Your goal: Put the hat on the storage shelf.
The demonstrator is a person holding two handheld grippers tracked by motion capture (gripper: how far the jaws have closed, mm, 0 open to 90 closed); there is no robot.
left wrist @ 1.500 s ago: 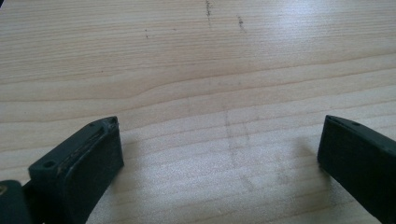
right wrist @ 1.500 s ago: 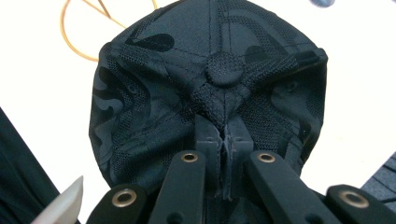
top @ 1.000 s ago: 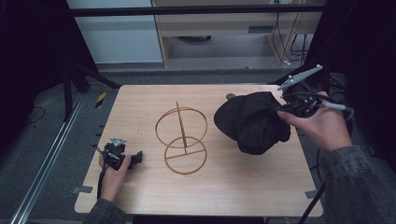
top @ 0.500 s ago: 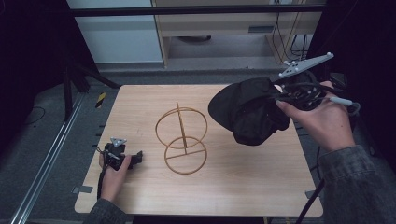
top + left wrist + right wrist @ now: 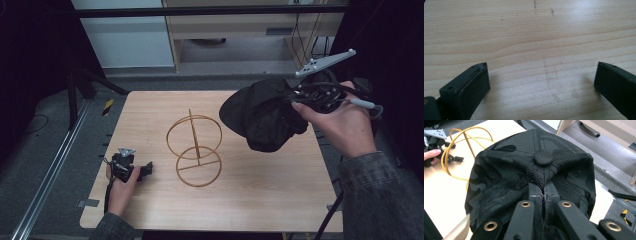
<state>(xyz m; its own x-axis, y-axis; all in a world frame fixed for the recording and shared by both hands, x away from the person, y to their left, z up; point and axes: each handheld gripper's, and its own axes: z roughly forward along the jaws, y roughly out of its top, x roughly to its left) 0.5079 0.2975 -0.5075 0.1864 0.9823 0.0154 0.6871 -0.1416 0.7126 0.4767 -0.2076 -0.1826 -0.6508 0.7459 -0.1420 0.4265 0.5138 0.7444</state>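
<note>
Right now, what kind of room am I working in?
Probably a lab or workshop bench rigged for recording, not a home. A bare wooden table stands on grey floor with a metal rail alongside, pale cabinets with dangling cables behind. On the table stands a wire stand; the right gripper holds a black cap.

Black cap (image 5: 262, 117) now lifted clear of bench (image 5: 280, 200), vs. resting on its right side 1 s ago. Carried up and slightly toward far edge by right gripper (image 5: 300, 100), jaws pinched on fabric nr crown button (image 5: 543, 158). Grey plate (image 5: 325, 62) tilted higher, further right than before. Right hand (image 5: 337, 125) raised w/ it, forearm reaching further in over bench's right edge.
</note>
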